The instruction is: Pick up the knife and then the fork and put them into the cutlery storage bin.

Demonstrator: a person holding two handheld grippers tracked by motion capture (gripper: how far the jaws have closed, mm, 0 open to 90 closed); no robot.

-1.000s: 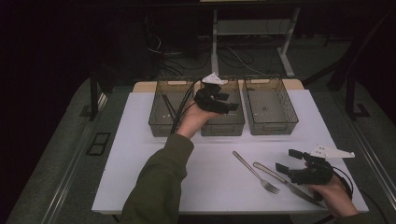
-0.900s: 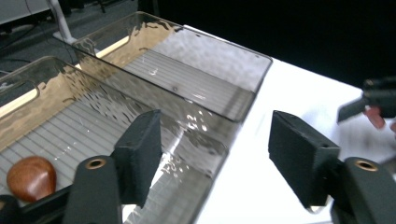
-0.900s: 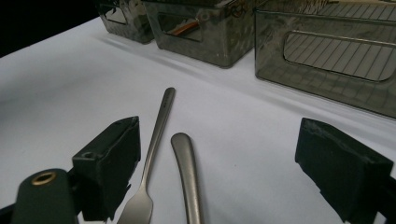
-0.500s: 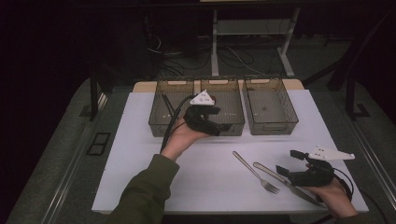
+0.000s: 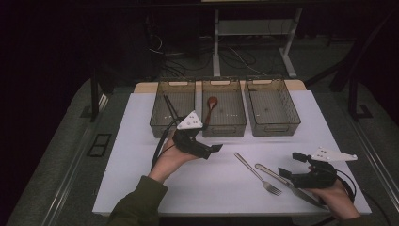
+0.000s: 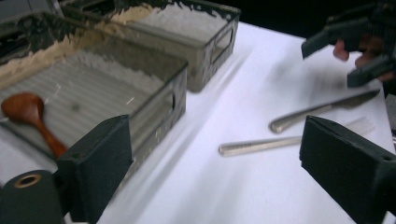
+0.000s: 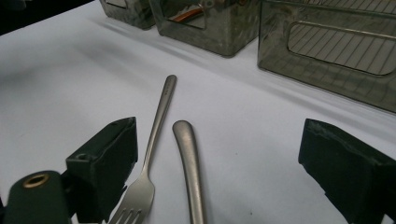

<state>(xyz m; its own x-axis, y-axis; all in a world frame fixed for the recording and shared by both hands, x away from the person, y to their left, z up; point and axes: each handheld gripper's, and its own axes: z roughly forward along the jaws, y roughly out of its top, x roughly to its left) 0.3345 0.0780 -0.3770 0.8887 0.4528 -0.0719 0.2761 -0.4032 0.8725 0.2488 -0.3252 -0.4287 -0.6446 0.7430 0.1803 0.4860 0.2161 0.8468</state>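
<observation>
While the wooden spoon (image 5: pixel 211 104) lies alone in the middle bin (image 5: pixel 225 127), just beyond and slightly to the right of the left gripper (image 5: pixel 207 151), that gripper hangs over the white tabletop (image 5: pixel 141 141) in front of the bins with nothing between its pads. Its jaws have just been opening and now stand wide. In the left gripper view the spoon's reddish bowl shows behind the near jaw, inside the bin's tinted wall.

Ahead of the right gripper (image 5: pixel 292 164), a steel fork (image 5: pixel 258 173) and a table knife (image 5: pixel 282 181) lie side by side on the tabletop, near each other but not touching. In the right gripper view the fork sits close to the left pad, the knife handle between the wide-set jaws, neither gripped. An empty-looking left bin (image 5: pixel 172 115) and right bin (image 5: pixel 273 113) flank the middle one.
</observation>
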